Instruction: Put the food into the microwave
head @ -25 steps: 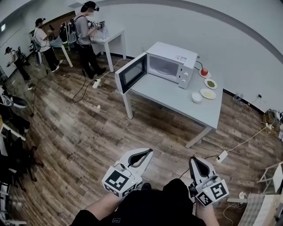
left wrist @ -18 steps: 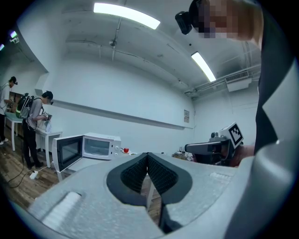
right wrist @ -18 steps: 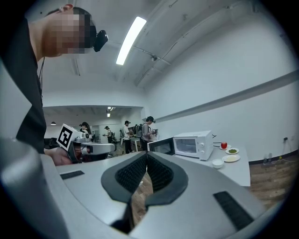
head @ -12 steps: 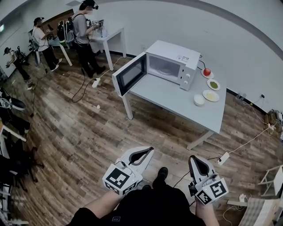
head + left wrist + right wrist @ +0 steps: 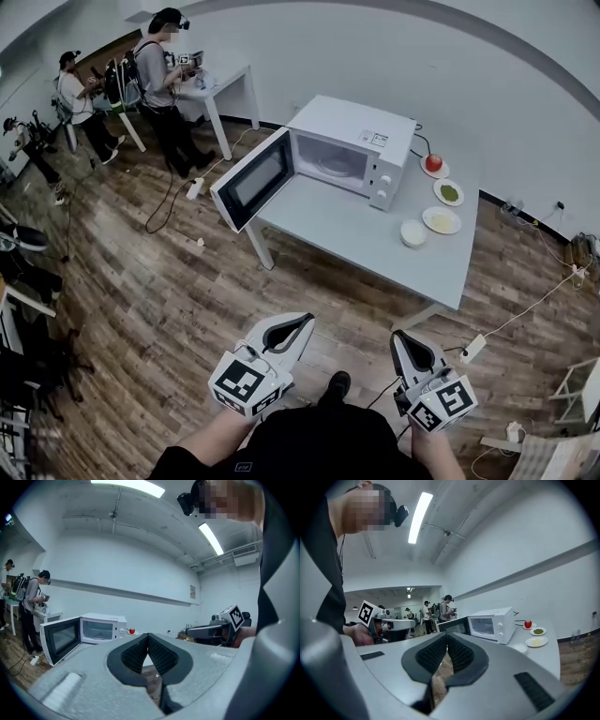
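A white microwave (image 5: 349, 148) stands on the grey table (image 5: 356, 234) with its door (image 5: 249, 178) swung open to the left. To the right of it lie a red fruit on a saucer (image 5: 433, 163), a plate of green food (image 5: 449, 193), a plate of yellow food (image 5: 441, 220) and a small white bowl (image 5: 412, 232). My left gripper (image 5: 302, 326) and right gripper (image 5: 397, 336) hover over the floor, well short of the table's near edge, pointing towards it. Both are shut and hold nothing. The right gripper view shows the microwave (image 5: 492, 624) and plates (image 5: 536, 641) ahead.
Wooden floor lies between me and the table. A power strip (image 5: 472, 349) and cables lie on the floor near the table's right leg. Several people (image 5: 157, 75) stand at another white table at the back left. A white wall runs behind the microwave.
Both grippers have come forward towards the table together. The table and microwave now sit lower and closer in the head view. Both grippers stayed shut.
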Motion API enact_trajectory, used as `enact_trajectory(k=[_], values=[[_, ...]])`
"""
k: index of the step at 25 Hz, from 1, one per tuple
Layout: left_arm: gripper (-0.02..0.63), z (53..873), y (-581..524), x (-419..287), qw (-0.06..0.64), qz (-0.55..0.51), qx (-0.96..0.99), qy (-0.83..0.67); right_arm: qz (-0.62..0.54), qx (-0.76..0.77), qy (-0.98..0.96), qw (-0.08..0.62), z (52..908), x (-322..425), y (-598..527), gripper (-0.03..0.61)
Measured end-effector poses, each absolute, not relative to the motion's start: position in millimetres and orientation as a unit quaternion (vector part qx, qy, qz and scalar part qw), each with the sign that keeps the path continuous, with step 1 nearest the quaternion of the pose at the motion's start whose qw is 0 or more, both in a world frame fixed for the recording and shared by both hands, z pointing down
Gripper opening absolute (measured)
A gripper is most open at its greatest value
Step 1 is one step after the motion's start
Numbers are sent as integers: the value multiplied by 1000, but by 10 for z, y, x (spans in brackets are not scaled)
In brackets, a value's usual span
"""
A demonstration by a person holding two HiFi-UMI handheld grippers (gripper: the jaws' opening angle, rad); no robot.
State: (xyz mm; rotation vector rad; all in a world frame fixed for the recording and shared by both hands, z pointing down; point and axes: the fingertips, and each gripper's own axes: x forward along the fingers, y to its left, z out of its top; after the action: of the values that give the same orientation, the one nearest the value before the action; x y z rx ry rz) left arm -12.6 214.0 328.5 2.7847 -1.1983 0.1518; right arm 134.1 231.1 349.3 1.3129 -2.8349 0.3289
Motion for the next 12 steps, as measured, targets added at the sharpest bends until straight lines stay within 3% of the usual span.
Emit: enact_trajectory(k=[12], values=[[6,3275,1363,300,44,57,914,-400,103,416,-904,6,3558,1819,1496,15]])
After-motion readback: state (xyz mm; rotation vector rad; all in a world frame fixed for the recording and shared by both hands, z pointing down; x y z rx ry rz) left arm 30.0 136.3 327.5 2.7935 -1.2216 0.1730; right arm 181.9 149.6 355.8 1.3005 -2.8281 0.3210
